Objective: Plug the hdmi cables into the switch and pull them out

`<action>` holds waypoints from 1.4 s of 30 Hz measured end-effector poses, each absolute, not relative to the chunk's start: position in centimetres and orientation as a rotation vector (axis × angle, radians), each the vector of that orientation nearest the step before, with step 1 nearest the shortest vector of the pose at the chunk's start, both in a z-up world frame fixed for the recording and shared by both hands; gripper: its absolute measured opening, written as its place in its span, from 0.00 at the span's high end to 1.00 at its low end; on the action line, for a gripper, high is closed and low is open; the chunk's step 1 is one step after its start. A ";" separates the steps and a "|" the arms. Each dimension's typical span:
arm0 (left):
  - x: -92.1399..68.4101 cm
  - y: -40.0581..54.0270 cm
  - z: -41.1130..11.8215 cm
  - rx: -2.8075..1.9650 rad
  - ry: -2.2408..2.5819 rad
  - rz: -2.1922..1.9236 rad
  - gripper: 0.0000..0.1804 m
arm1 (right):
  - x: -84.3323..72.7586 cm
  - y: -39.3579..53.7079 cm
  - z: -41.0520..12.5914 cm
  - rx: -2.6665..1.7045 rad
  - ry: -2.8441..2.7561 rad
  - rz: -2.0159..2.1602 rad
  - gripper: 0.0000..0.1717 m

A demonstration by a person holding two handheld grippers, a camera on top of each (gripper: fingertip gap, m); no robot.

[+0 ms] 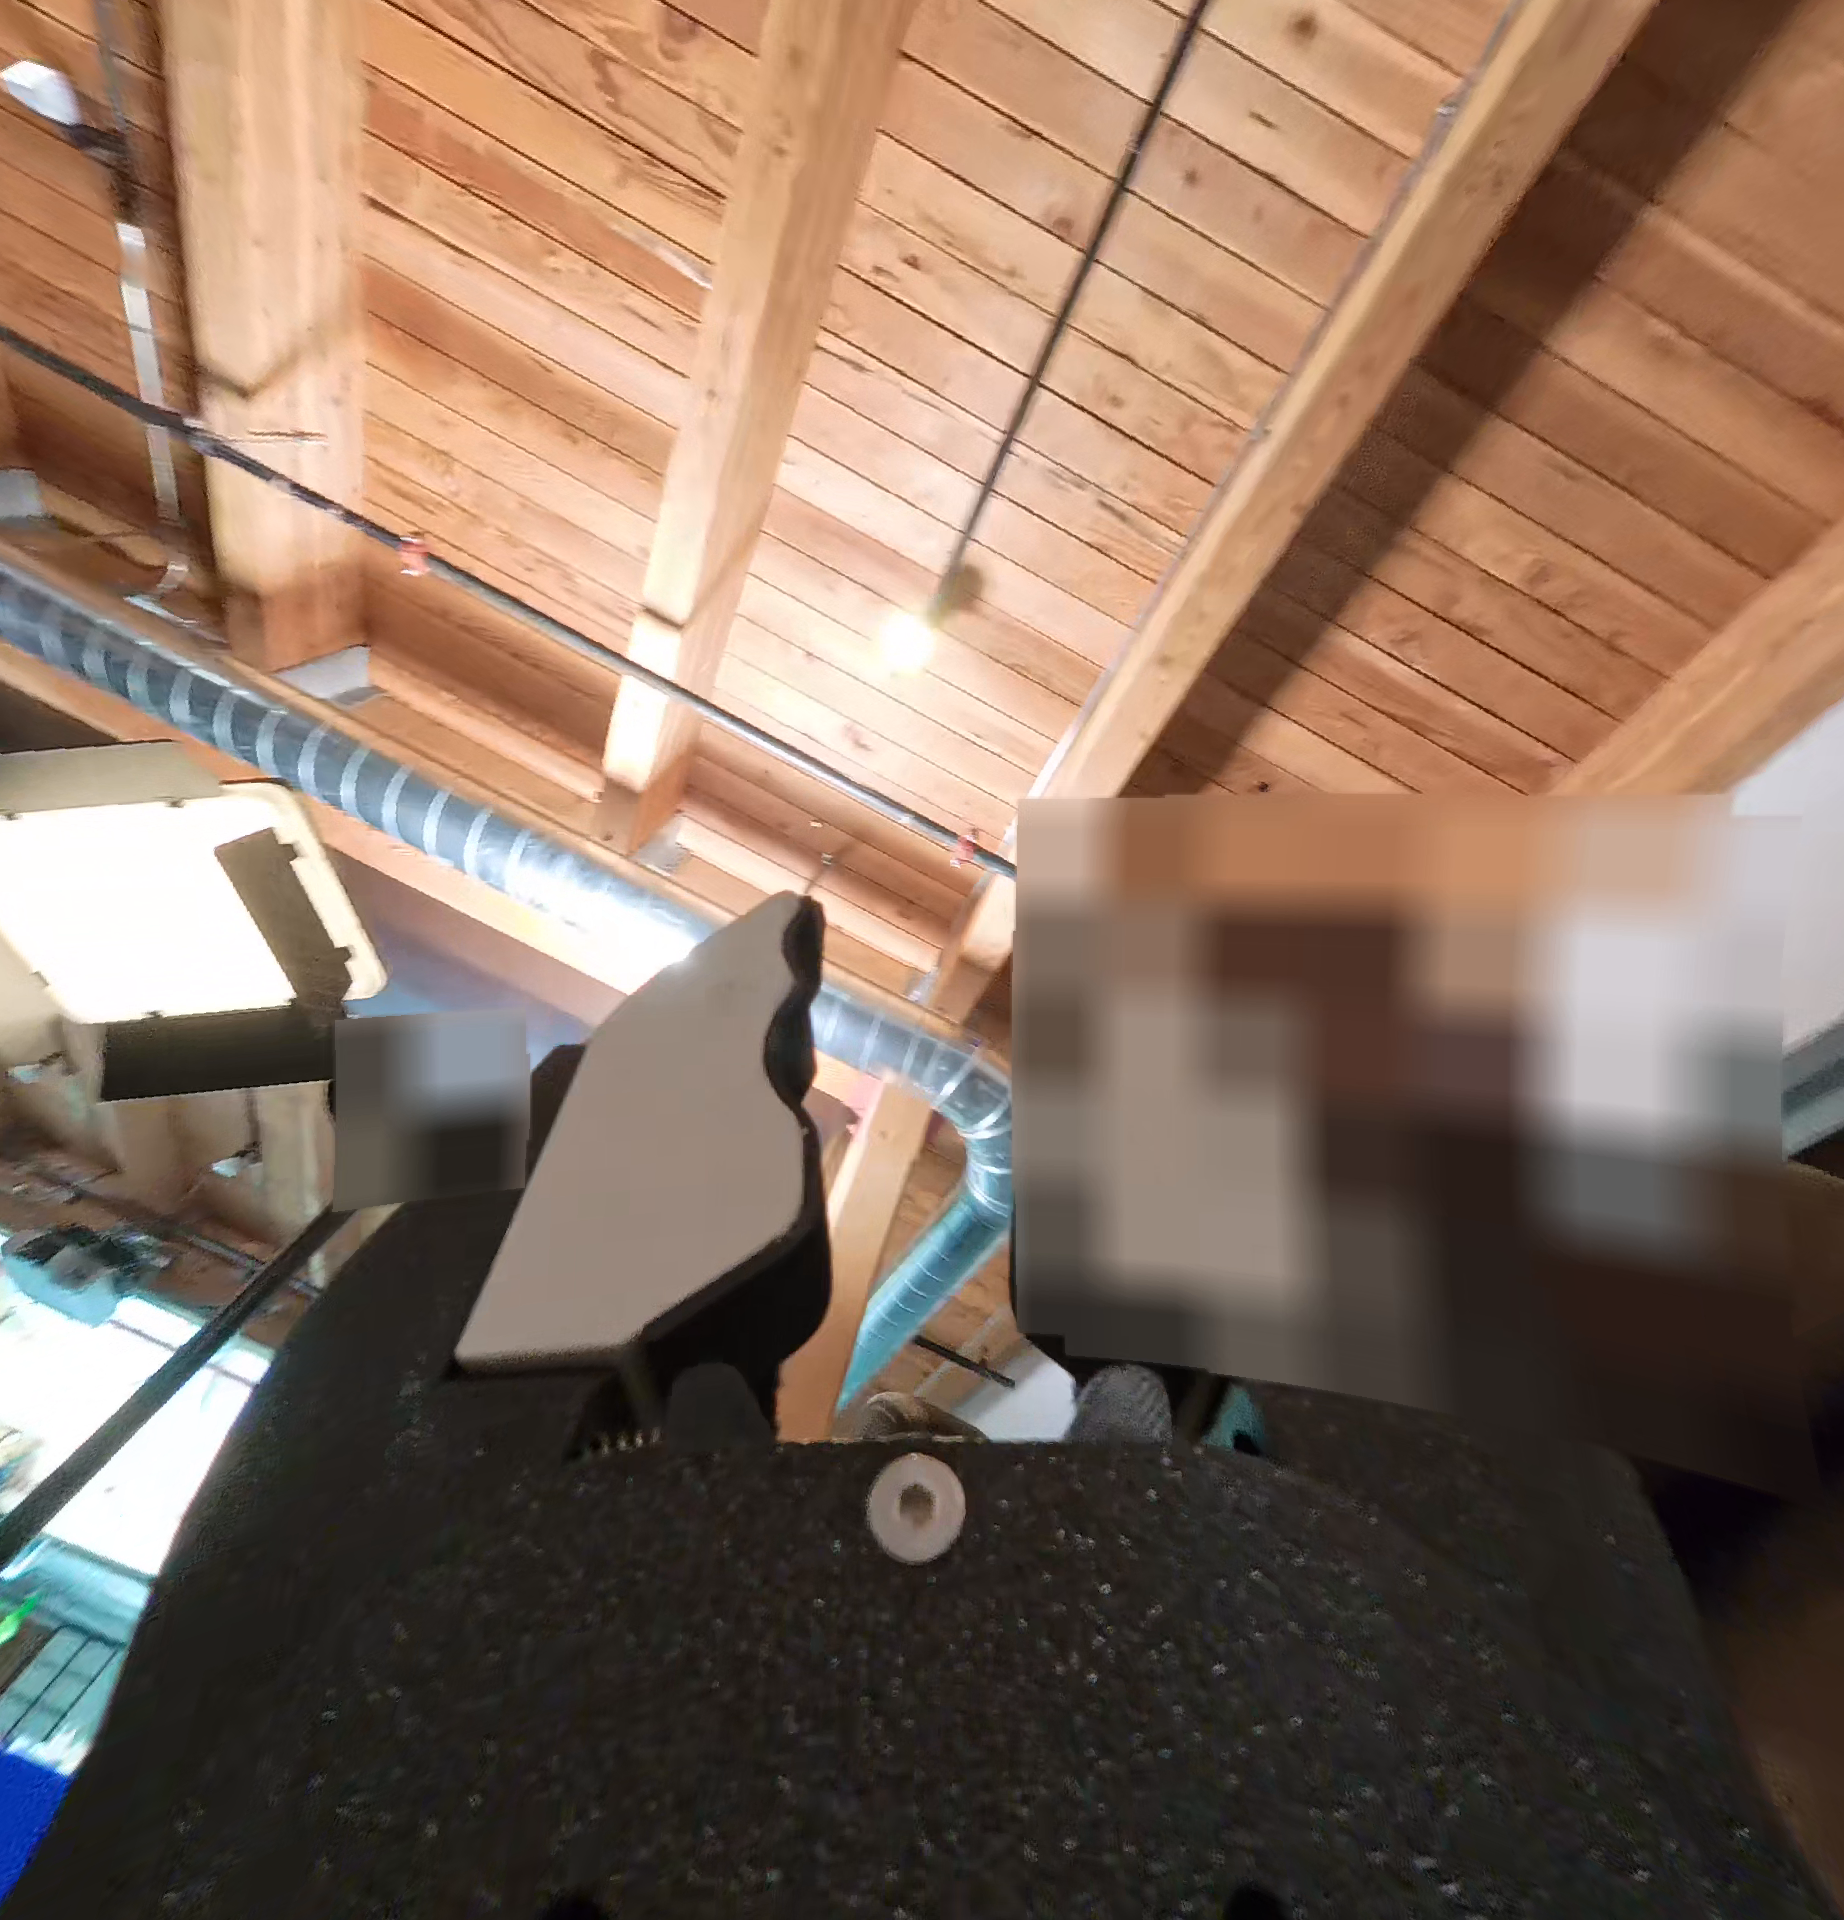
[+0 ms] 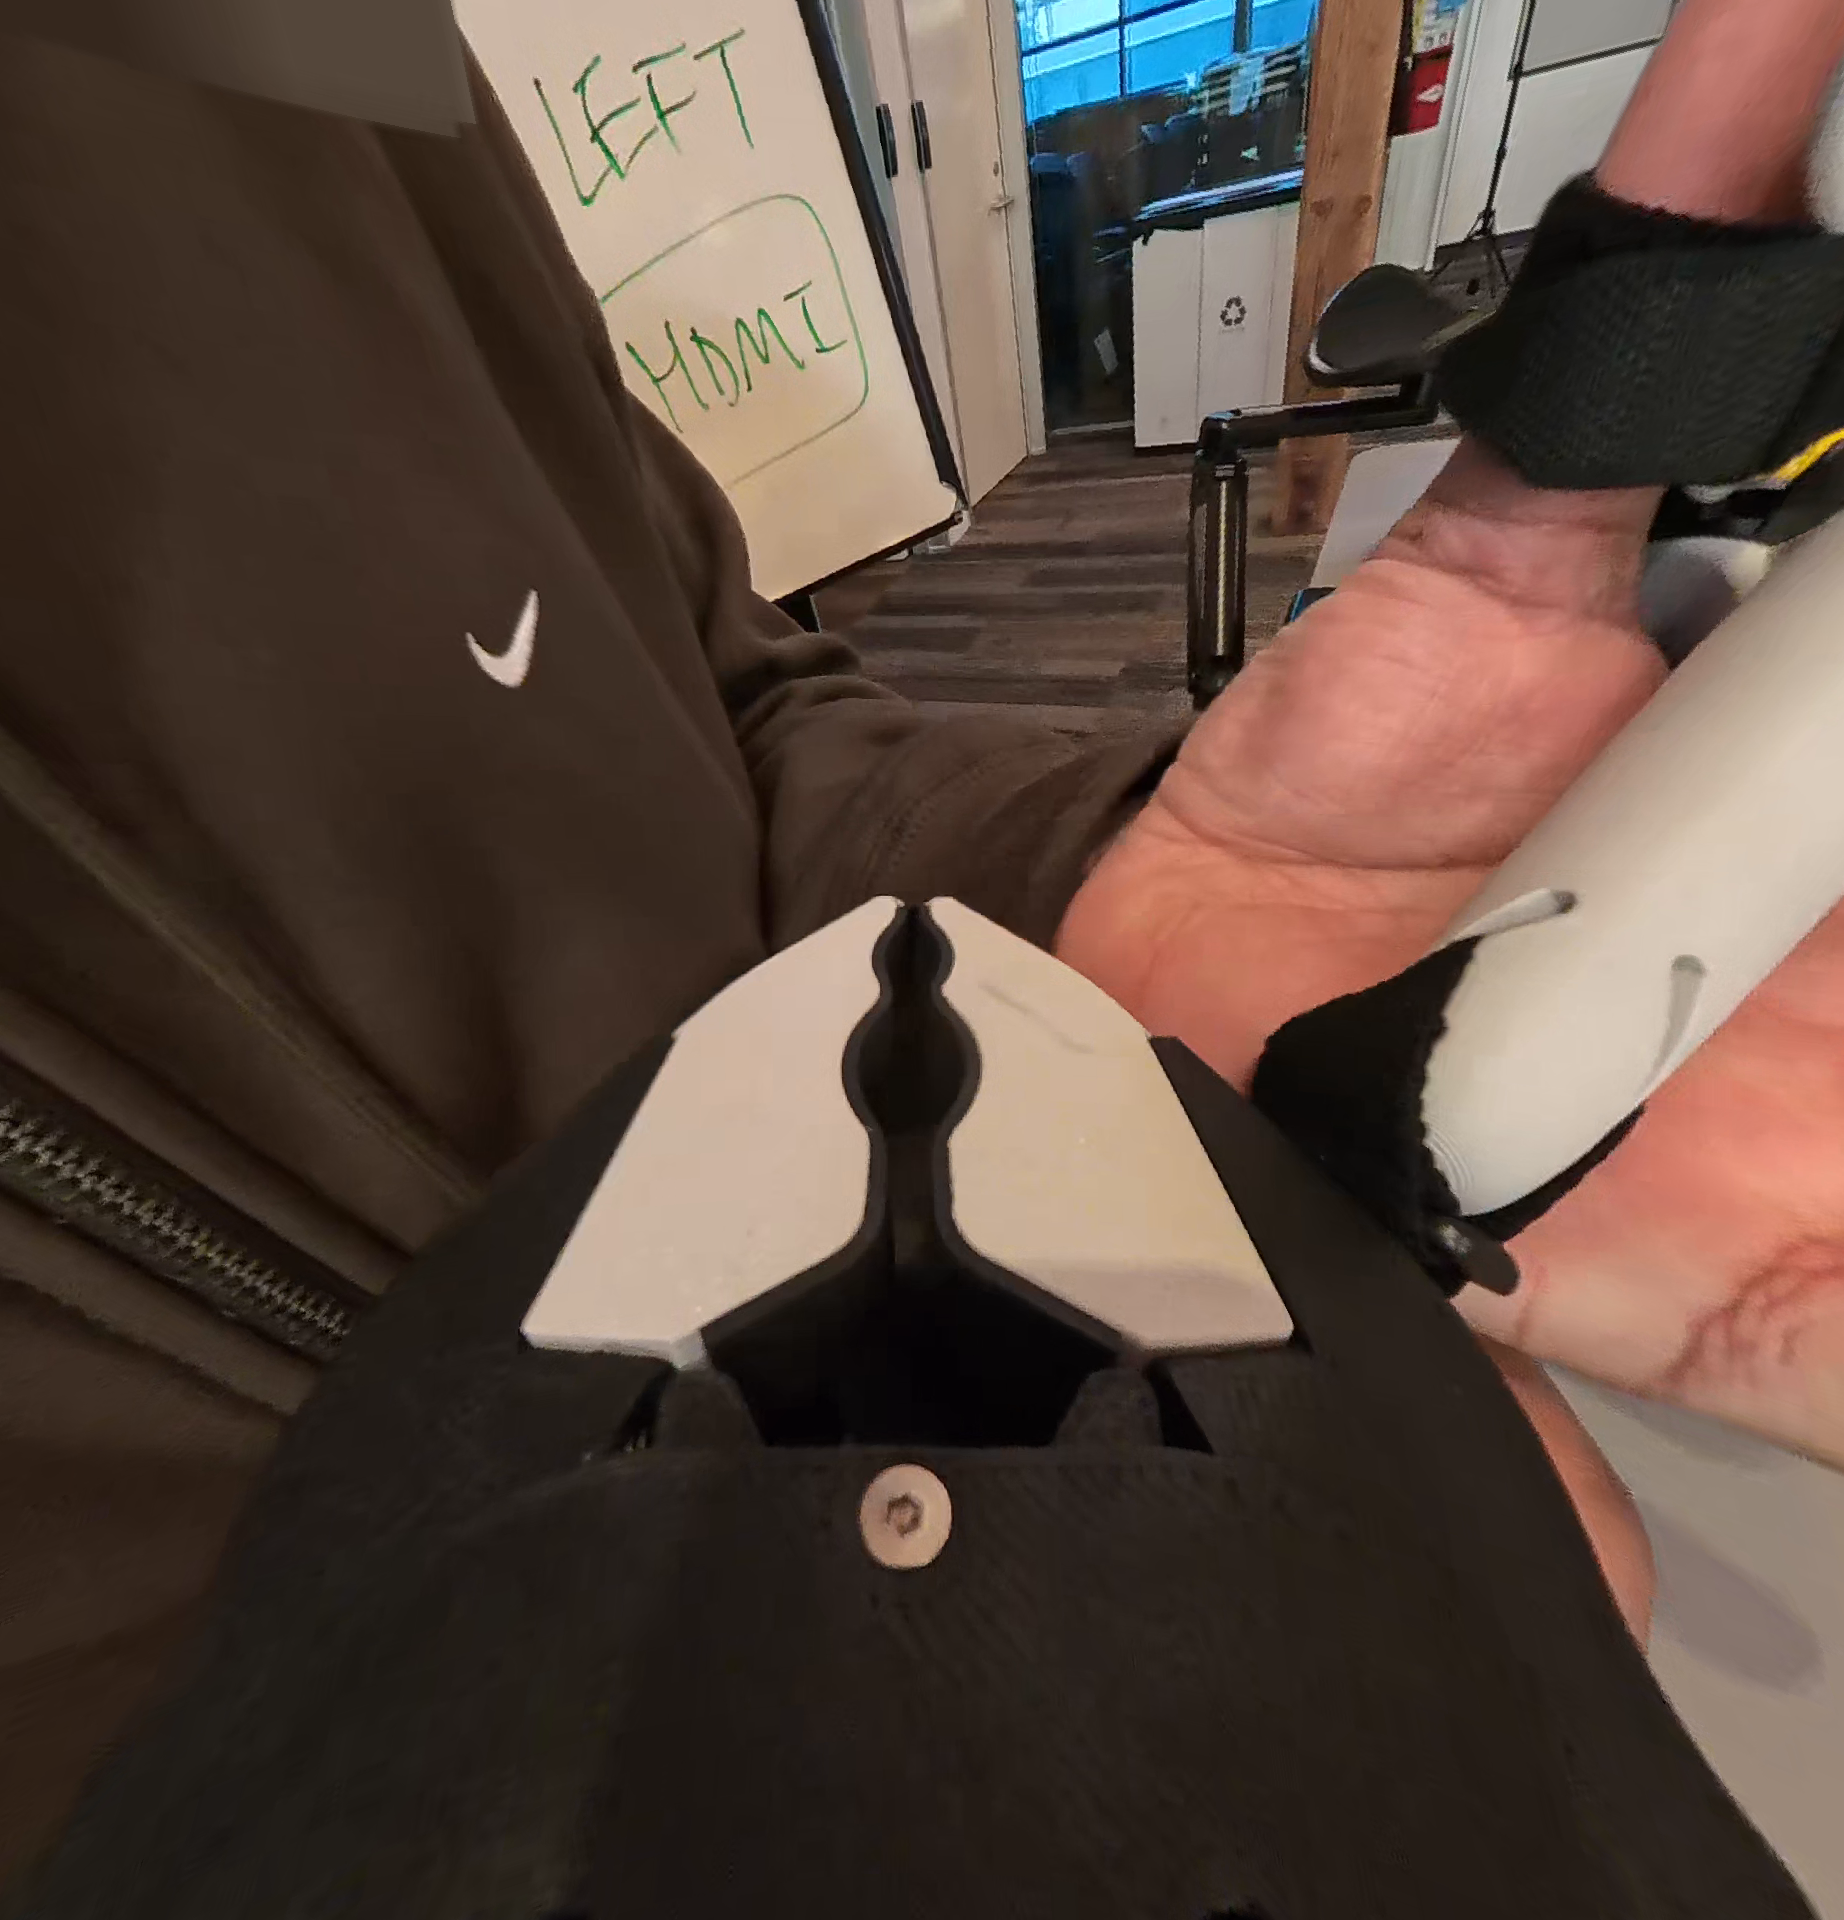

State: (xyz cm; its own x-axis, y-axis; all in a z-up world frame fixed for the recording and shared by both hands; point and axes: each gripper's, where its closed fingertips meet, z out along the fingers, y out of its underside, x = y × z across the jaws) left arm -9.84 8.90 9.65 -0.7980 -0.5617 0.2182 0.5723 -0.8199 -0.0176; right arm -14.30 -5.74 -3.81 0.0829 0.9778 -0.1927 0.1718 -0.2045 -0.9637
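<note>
The right tool (image 2: 913,920), fingers pressed together on nothing, sits just beside a person's open palm (image 2: 1396,769); it might pinch skin. Left tool (image 1: 918,935) faces wooden ceiling (image 1: 897,312); spread unclear.

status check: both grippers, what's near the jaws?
Right gripper: jaws shut, nothing between them, aimed at a dark brown zip hoodie; open palm close by. Left gripper: one finger visible, other masked; aimed at wooden plank ceiling.

Brown jacket (image 2: 326,727), orange-brown plank ceiling (image 1: 897,312)
</note>
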 end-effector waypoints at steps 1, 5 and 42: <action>-10.2 8.4 9.9 -0.241 -0.026 -2.517 0.83 | -14.5 -5.7 -3.9 -1.534 -1.188 1.201 1.00; -10.4 7.0 10.9 -0.208 0.096 -2.496 0.91 | -15.3 -5.9 -5.0 -1.590 -1.247 1.123 1.00; -3.0 -1.8 6.2 -0.599 0.669 -1.901 0.91 | 4.4 2.1 10.7 -0.640 0.129 1.042 1.00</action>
